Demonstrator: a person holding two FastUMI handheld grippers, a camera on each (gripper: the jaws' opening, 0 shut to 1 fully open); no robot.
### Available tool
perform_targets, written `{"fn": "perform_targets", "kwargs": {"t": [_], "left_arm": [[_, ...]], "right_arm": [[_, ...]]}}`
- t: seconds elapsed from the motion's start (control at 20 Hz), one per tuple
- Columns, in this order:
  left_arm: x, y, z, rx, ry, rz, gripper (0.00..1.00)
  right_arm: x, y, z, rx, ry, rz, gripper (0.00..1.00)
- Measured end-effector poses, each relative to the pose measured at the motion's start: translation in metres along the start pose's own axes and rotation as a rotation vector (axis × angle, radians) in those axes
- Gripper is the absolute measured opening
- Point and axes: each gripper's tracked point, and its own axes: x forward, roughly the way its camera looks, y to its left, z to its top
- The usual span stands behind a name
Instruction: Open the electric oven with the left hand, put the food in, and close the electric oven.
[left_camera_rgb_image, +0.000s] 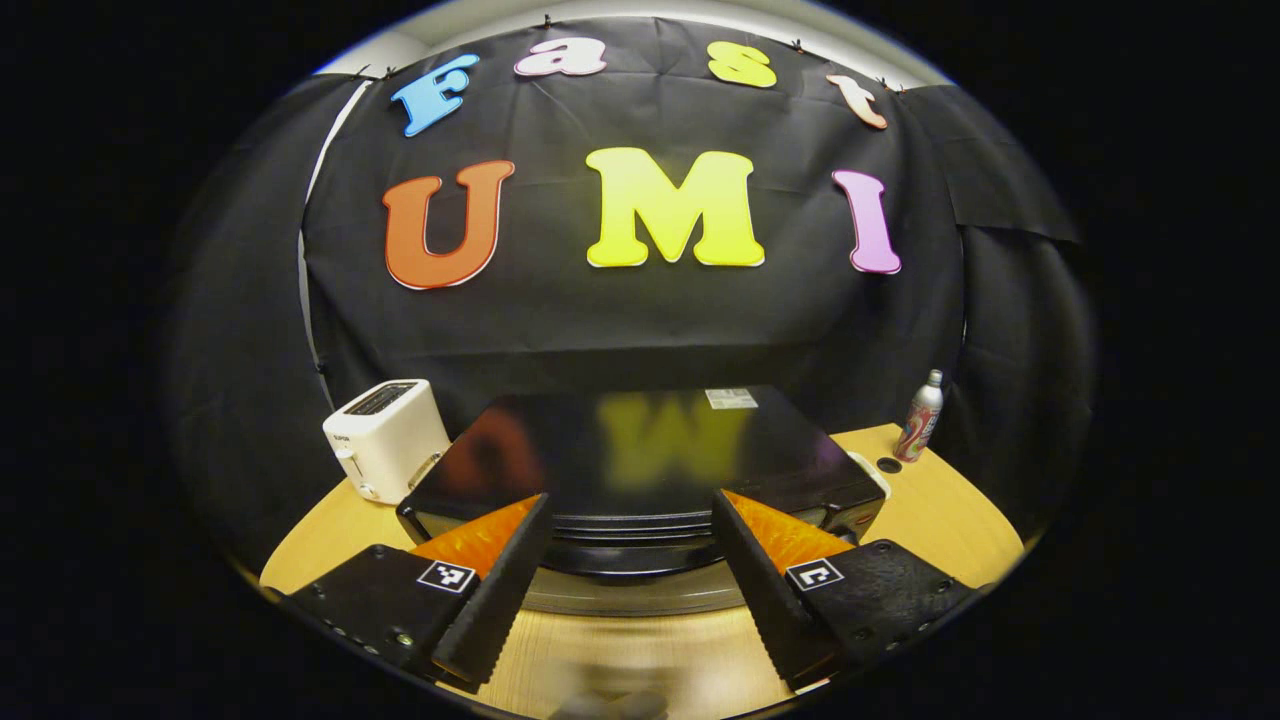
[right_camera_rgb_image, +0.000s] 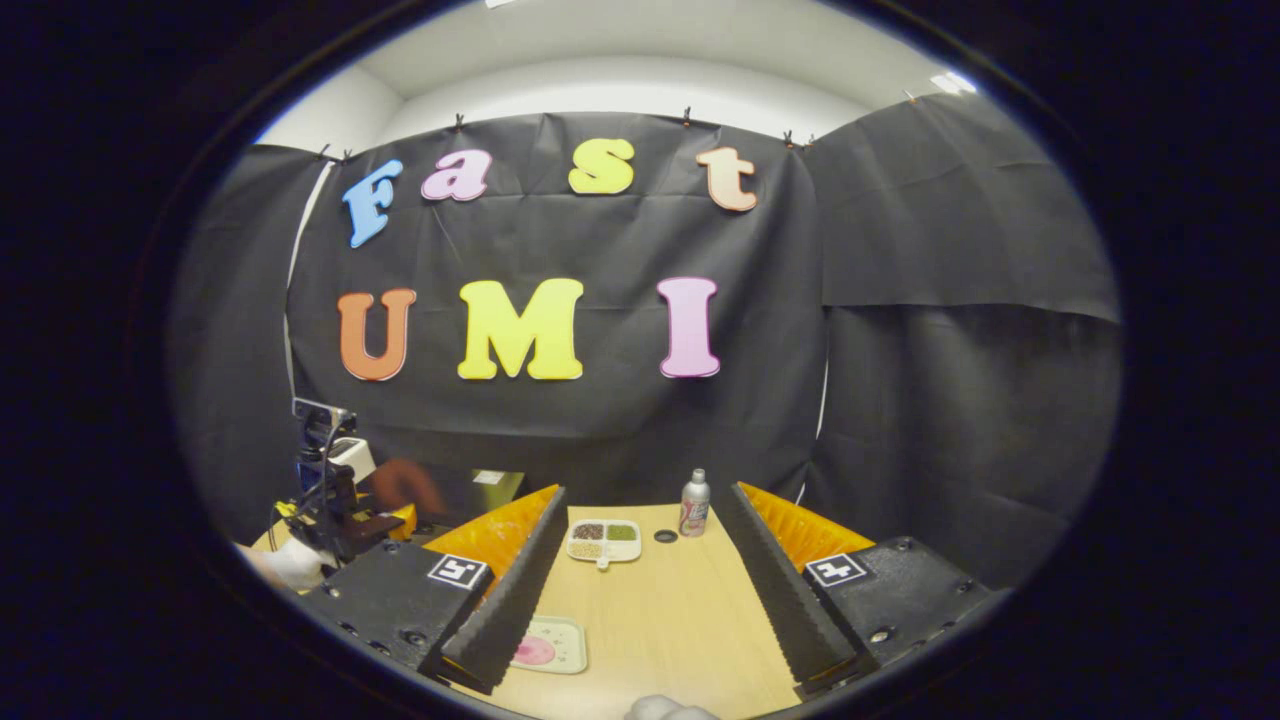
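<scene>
Facing the left gripper (left_camera_rgb_image: 632, 585), fingers apart: electric oven (left_camera_rgb_image: 640, 470), seemingly lying crosswise.

Electric oven (left_camera_rgb_image: 640, 470) front and door: hidden behind own top and fingers. Blurred pale object (left_camera_rgb_image: 610, 703): cut at lower edge, unidentifiable. Small plate (right_camera_rgb_image: 548, 645): partly covered by finger. Divided tray (right_camera_rgb_image: 603, 541) contents: too small to identify. Bottle (right_camera_rgb_image: 694, 504) label: illegible.

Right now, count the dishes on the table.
2: a divided white tray far down the table near the can, and a small plate nearer, beside the right gripper. Others may be hidden.
</scene>
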Motion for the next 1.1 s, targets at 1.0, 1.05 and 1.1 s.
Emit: {"fn": "perform_targets", "kwargs": {"t": [1.0,1.05,1.1], "left_arm": [[-0.055,-0.005,-0.047,0.006,0.023,-0.015,0.96],[-0.06,-0.005,-0.051,0.009,0.025,-0.016,0.96],[-0.064,-0.005,-0.057,0.012,0.032,-0.016,0.97]], "right_arm": [[0.014,0.121,0.046,-0.054,-0.029,0.306,0.96],[0.01,0.12,0.045,-0.052,-0.028,0.303,0.96],[0.006,0.119,0.042,-0.051,-0.023,0.302,1.0]]}}
